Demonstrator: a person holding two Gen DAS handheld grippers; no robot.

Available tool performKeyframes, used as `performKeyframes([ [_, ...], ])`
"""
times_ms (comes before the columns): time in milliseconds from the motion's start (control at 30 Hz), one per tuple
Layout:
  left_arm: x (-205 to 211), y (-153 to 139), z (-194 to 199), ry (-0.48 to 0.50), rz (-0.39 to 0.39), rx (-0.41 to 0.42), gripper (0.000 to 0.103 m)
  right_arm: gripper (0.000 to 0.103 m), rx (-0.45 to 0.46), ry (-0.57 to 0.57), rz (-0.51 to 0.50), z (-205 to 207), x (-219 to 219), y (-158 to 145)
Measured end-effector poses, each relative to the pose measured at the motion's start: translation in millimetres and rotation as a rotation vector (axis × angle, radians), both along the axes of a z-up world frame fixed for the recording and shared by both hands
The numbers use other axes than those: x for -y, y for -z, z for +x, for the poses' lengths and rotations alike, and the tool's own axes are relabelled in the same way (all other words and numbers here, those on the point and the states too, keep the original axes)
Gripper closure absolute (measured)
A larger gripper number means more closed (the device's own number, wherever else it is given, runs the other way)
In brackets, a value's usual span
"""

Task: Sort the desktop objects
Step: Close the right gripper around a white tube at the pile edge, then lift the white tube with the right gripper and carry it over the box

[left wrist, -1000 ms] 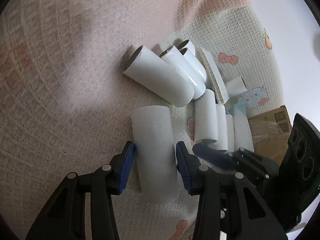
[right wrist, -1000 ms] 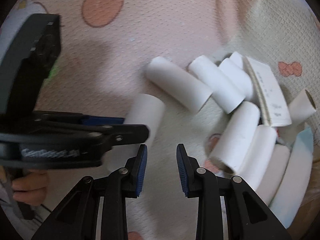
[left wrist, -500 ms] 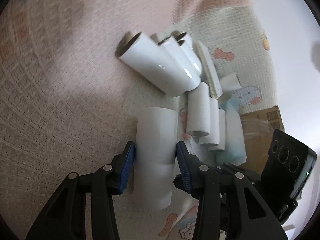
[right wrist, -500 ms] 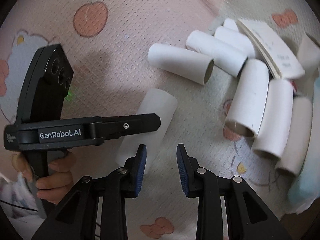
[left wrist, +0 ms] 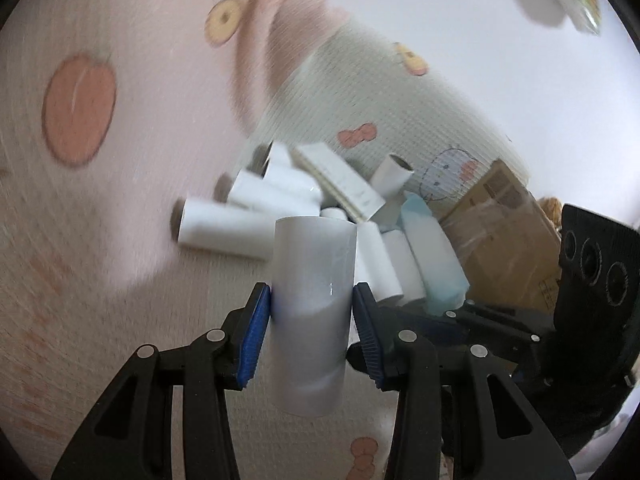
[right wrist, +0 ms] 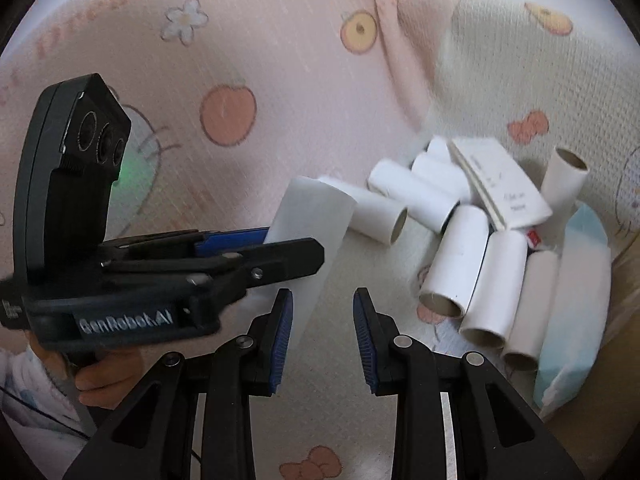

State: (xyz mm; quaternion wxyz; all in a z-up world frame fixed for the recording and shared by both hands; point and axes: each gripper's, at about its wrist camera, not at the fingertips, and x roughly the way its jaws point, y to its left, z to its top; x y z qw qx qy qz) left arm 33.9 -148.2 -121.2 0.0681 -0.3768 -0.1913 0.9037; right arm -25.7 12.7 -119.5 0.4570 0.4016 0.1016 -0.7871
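Widest thing in shot is the pink and cream waffle-textured blanket printed with peaches and bows (right wrist: 256, 60), spread under everything. At its right edge sits a brown cardboard box wrapped in clear film (left wrist: 500, 236), close behind the clutter. Then the clutter itself: a heap of white cardboard tubes (right wrist: 472, 264), lying every which way, several side by side with their open brown ends toward the right wrist camera, two more crosswise above them. A pale blue plastic packet (right wrist: 576, 304) lies along the heap's right flank, touching the outermost tube. A white booklet with faint printing (right wrist: 504, 184) leans across the top of the heap, and one thinner tube pokes up just beside it.

Now the hands. The left gripper (left wrist: 312, 320) is clamped on a single white cardboard tube (left wrist: 314, 300), blue pads pressed to both sides, the tube standing upright and clear of the blanket, in front of the heap and hiding part of it. From the right wrist view that tube crosses in from the left, and a hand (right wrist: 108, 376) shows under the handle. The right gripper (right wrist: 322, 332) is parted, nothing between its pads, just below the held tube and left of the heap.
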Motion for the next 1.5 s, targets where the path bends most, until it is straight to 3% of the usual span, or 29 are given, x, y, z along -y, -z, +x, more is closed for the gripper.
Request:
performKeyframes([
  [67, -3.2, -4.9, 1.0, 0.004, -0.012, -0.014, 0.057, 0.076, 0.007, -0.012, -0.024, 2.3, 13.9, 0.2],
  [233, -12.0, -15.3, 4.3, 0.011, -0.034, -0.060, 0.057, 0.076, 0.020, 0.012, -0.047, 21.4, -15.1, -20.0],
  [367, -21.9, -24.3, 2.5, 0.049, -0.044, -0.081, 0.057, 0.076, 0.041, 0.026, -0.058, 13.7, 2.3, -19.6],
  [600, -42.0, -45.1, 4.6, 0.101, -0.096, -0.130, 0.057, 0.074, -0.121, 0.057, -0.022, 22.3, 2.6, -31.0],
  [800, -55.7, -57.4, 6.1, 0.163, -0.037, -0.140, 0.057, 0.059, -0.211, 0.085, -0.053, 27.2, -10.6, -44.1],
  [967, -74.2, -70.5, 4.2, 0.165, -0.051, -0.175, 0.057, 0.056, -0.291, 0.119, -0.050, 27.9, -18.8, -58.8],
  [1233, -100.9, -94.6, -5.9, 0.195, -0.096, -0.193, 0.057, 0.057, -0.258, 0.197, -0.039, 16.5, -36.5, -74.6],
  [1300, -107.3, -102.2, -9.8, 0.196, -0.113, -0.196, 0.057, 0.061, -0.261, 0.219, -0.042, 14.2, -42.3, -80.4],
  [1500, -118.3, -125.8, -28.2, 0.213, -0.083, -0.173, 0.057, 0.062, -0.191, 0.263, -0.073, -2.3, -56.3, -101.3],
])
